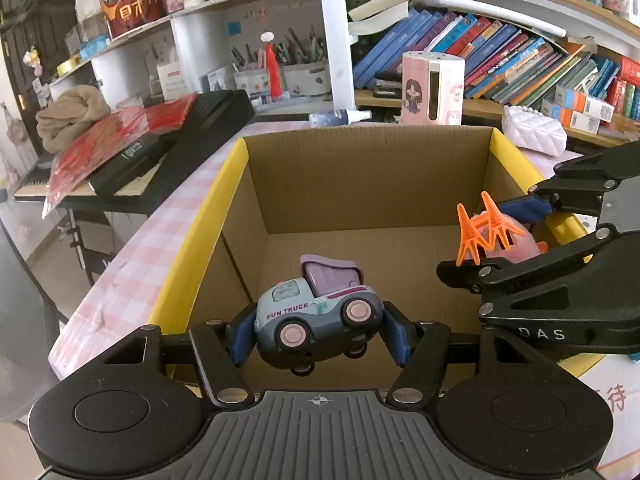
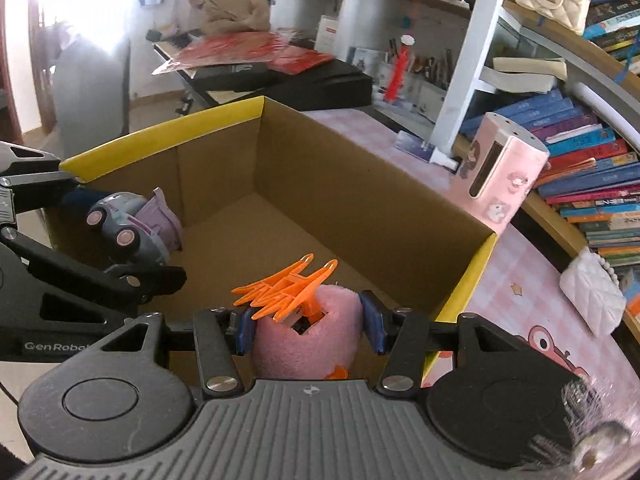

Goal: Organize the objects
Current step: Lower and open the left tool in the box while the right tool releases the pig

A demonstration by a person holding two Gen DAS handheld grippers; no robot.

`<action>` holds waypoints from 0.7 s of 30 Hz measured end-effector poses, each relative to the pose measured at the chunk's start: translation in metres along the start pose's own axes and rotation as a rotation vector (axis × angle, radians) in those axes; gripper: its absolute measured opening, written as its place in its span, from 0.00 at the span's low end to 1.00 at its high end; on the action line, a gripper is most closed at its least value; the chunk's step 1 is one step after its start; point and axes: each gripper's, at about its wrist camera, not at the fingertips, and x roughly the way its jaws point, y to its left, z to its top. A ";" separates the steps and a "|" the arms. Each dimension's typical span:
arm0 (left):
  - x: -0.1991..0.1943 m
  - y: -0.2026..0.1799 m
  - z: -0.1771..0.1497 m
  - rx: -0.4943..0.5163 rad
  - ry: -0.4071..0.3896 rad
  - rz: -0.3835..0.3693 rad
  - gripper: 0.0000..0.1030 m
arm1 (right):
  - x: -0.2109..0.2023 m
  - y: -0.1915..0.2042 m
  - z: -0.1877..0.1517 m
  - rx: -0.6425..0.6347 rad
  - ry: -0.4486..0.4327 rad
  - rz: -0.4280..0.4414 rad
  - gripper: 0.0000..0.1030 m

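Left hand-held gripper (image 1: 318,330) grips the toy truck (image 1: 316,316) above the cardboard box (image 1: 360,184); only the right view shows the right hand-held gripper (image 2: 306,328) clamping the pink plush toy (image 2: 304,340).

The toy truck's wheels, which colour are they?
Pink hubs on the toy truck, clearest in the left wrist view.

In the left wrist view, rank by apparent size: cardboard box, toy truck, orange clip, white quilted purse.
1. cardboard box, by far the largest.
2. toy truck, though it sits close to the camera in the left gripper.
3. white quilted purse and orange clip: similar, unsure given different distances.
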 end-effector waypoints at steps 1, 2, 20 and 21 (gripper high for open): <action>0.000 0.000 0.000 0.000 0.002 0.001 0.62 | 0.001 -0.001 0.000 -0.005 0.002 0.006 0.48; 0.000 0.000 0.000 0.001 0.003 0.001 0.62 | 0.002 -0.001 0.001 -0.011 0.006 0.010 0.48; 0.000 0.001 -0.002 -0.048 0.031 -0.009 0.62 | 0.007 0.001 0.003 -0.244 0.025 0.137 0.48; 0.001 0.001 -0.002 -0.050 0.033 -0.010 0.62 | 0.008 0.000 0.003 -0.246 0.026 0.139 0.48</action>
